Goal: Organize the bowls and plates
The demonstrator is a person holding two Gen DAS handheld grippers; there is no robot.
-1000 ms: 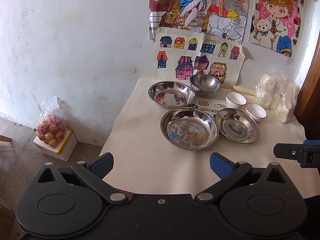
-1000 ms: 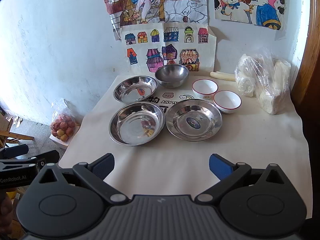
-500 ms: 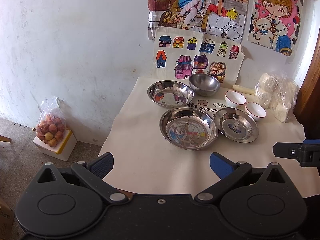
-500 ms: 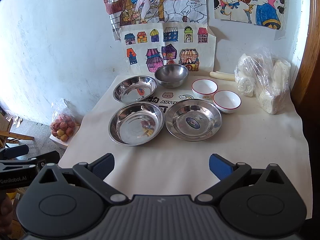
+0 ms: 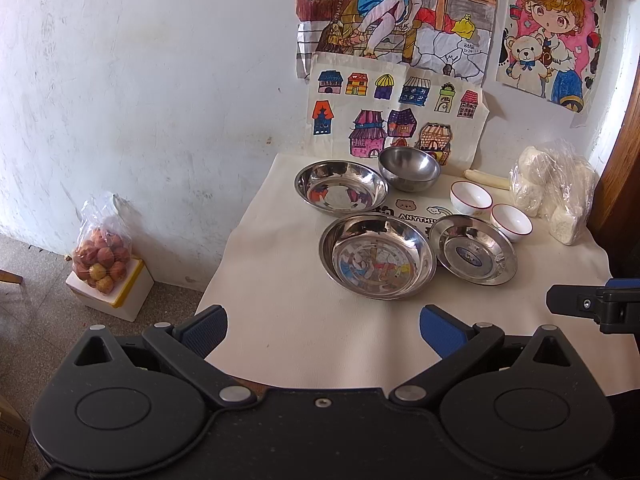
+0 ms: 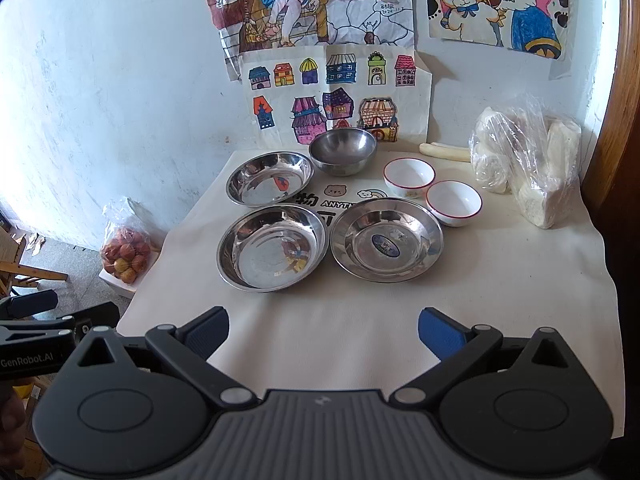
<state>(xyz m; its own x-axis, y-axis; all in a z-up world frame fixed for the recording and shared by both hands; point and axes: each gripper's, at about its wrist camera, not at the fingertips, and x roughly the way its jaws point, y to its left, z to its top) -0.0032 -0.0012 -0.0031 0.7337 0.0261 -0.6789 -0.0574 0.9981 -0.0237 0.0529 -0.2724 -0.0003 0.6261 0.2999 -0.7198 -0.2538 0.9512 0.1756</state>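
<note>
Your left gripper (image 5: pixel 323 326) hangs over the near left edge of the table (image 5: pixel 304 336), its blue-padded fingers (image 5: pixel 206 328) spread wide with nothing between them. Your right gripper (image 6: pixel 323 326) sits over the near edge of the table too, fingers (image 6: pixel 438 334) likewise released and empty. Neither touches any dish.

The dishes lie toward the back half of the table on a cream cloth. Three shallow steel plates: one at the back left (image 6: pixel 269 177), one in front of it (image 6: pixel 272 247), and one beside that on the right (image 6: pixel 387 239), the front two almost touching at the rims. A deep steel bowl (image 6: pixel 343 149) stands at the back by the wall, just beside the back plate. Two white bowls with red rims (image 6: pixel 409 176) (image 6: pixel 453 202) sit side by side to the right, nearly touching.

A plastic bag of white items (image 6: pixel 528 164) rests at the far right. A bag of fruit (image 5: pixel 102 256) sits on a box on the floor, left of the table.
</note>
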